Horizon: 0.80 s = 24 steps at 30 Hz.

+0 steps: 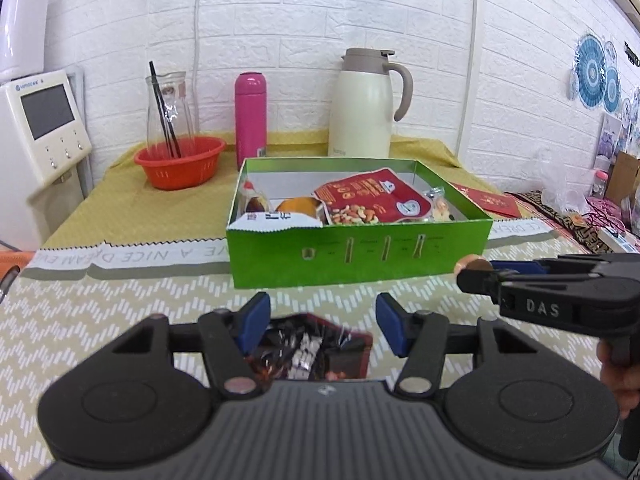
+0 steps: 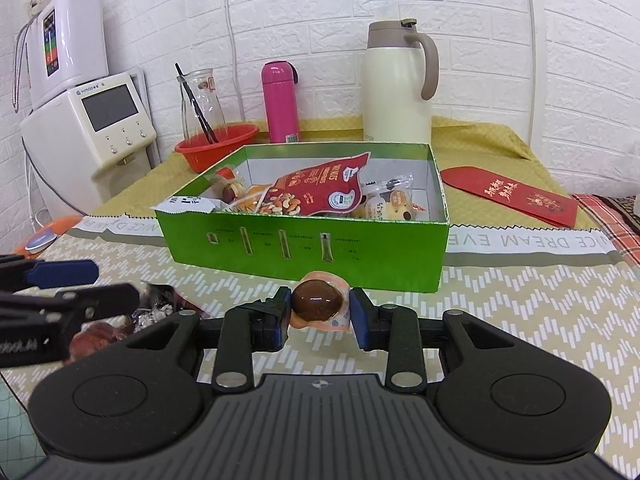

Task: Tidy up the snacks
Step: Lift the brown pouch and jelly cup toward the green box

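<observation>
Green cardboard forms the snack box [image 2: 304,252], which sits open-topped in the middle of a patterned tablecloth [image 2: 520,312].

Far left in the right wrist view, the left gripper [image 2: 86,284] reaches in from the edge. Its own camera shows its blue pads [image 1: 254,320] spread wide, hanging over a dark, shiny snack packet [image 1: 316,350] on the cloth and gripping nothing.

At centre, the right gripper [image 2: 320,314] is clenched on a vacuum-packed brown egg [image 2: 316,300], holding it just in front of the box's near wall and below its rim. The pads press the egg's wrapper from both sides.

Inside the box lie a red bag of mixed nuts [image 2: 316,192] and several small wrapped treats [image 2: 394,200]. To the right, a red envelope [image 2: 512,196] rests on the table.

Likely risks: the egg is smooth and rounded, so it could squirt from the pads. Moved forward without enough lift, it would strike the box wall and push the box back.
</observation>
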{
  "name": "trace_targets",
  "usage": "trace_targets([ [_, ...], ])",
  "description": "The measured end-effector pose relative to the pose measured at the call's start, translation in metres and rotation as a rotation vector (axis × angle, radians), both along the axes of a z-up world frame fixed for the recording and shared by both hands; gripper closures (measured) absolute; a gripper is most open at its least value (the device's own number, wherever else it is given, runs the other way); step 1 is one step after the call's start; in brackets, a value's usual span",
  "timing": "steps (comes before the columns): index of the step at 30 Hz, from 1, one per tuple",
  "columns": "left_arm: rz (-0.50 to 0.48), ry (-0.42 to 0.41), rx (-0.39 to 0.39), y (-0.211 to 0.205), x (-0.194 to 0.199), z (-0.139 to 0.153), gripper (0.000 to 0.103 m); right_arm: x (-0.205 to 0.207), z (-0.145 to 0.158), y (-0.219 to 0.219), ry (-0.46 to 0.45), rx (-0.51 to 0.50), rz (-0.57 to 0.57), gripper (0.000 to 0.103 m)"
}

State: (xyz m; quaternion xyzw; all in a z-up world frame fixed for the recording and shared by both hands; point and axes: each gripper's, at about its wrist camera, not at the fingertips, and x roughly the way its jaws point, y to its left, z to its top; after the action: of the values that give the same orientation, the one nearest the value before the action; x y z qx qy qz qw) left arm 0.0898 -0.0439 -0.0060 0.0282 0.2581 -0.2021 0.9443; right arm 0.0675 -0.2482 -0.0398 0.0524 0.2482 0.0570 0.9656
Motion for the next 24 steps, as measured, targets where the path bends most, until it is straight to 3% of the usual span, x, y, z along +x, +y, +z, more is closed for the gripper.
trace_targets([
  [4,0.021,0.030,-0.010,0.008,0.012,-0.003,0.045,-0.001,0.003,0.002,-0.008,-0.009,0.017,0.047],
  [5,0.035,0.025,-0.004,0.012,0.011,-0.004,0.035,-0.003,0.003,0.002,-0.012,-0.007,0.020,0.047],
  [7,0.035,0.016,0.027,0.021,0.007,-0.007,0.027,-0.006,0.001,0.001,-0.016,-0.003,0.023,0.047],
  [9,-0.031,0.055,0.066,0.024,0.004,-0.013,0.018,-0.006,-0.001,0.000,-0.011,0.015,0.027,0.047],
  [10,-0.053,0.077,0.084,0.023,0.004,-0.018,0.002,-0.006,-0.003,0.001,-0.006,0.021,0.029,0.047],
  [11,-0.070,0.086,0.108,0.021,0.003,-0.024,0.000,-0.005,-0.005,0.002,-0.001,0.022,0.033,0.047],
  [17,-0.162,0.058,0.307,-0.010,-0.003,-0.052,0.000,-0.001,-0.011,0.011,0.023,0.020,0.066,0.047],
  [19,-0.150,0.063,0.274,-0.009,0.000,-0.057,0.001,-0.002,-0.012,0.017,0.021,0.012,0.084,0.047],
  [22,-0.111,0.100,0.177,0.002,0.007,-0.054,0.027,-0.003,-0.013,0.023,0.019,0.003,0.103,0.047],
  [24,-0.096,0.113,0.146,0.006,0.009,-0.052,0.029,-0.003,-0.015,0.027,0.023,-0.003,0.113,0.047],
])
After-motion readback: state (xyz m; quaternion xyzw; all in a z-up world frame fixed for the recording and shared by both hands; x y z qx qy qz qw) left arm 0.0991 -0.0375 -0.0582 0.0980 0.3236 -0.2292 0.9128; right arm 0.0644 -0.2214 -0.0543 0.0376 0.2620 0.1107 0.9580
